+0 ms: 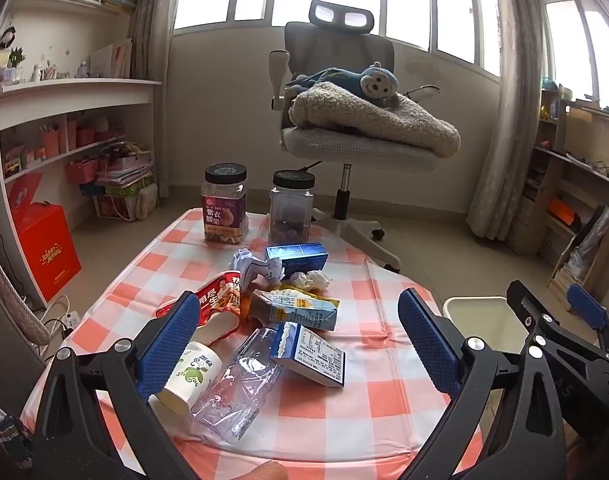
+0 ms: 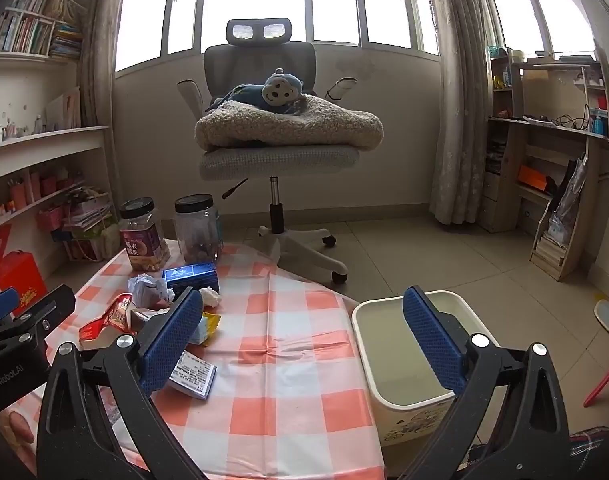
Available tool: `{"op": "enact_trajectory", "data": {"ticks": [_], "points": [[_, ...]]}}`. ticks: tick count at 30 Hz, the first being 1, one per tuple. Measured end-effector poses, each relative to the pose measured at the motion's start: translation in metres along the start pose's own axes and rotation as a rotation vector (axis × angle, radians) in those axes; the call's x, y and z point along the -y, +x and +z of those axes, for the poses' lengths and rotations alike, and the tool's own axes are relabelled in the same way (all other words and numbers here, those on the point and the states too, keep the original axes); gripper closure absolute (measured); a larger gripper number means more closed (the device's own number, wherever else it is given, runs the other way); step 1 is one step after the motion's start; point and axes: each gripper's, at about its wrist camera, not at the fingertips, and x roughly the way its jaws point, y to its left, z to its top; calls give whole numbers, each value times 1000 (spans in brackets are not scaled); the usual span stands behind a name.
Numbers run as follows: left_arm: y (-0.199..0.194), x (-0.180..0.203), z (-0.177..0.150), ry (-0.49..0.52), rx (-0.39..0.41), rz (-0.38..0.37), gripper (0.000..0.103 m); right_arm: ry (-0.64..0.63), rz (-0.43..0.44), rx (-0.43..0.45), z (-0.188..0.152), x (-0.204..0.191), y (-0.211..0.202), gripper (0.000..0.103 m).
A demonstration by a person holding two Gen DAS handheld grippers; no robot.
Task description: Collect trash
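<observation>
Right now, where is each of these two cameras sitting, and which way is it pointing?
Left wrist: rides the left gripper, facing the trash pile; its open blue fingers and the right gripper show.
Right wrist: rides the right gripper, facing table edge and bin; open fingers and left gripper show.
Shared: checked table, two jars, office chair.

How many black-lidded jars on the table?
2, both at the table's far edge: labelled nut jar on the left, clear jar beside it on the right. None appear hidden.
</observation>
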Motion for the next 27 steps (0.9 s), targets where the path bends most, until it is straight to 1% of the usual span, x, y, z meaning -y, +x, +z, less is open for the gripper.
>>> {"op": "enact_trajectory", "data": {"ticks": [9,10,27], "points": [[9,3,-8,0,-8,5,7,-1,3,2,-1,2,2,7],[3,-1,-5,-3,-7,4,7,-1,4,2,-2,3,1,7],[4,-5,-10,-12,-6,-4,7,-4,6,5,-6,2,4,7]]}}
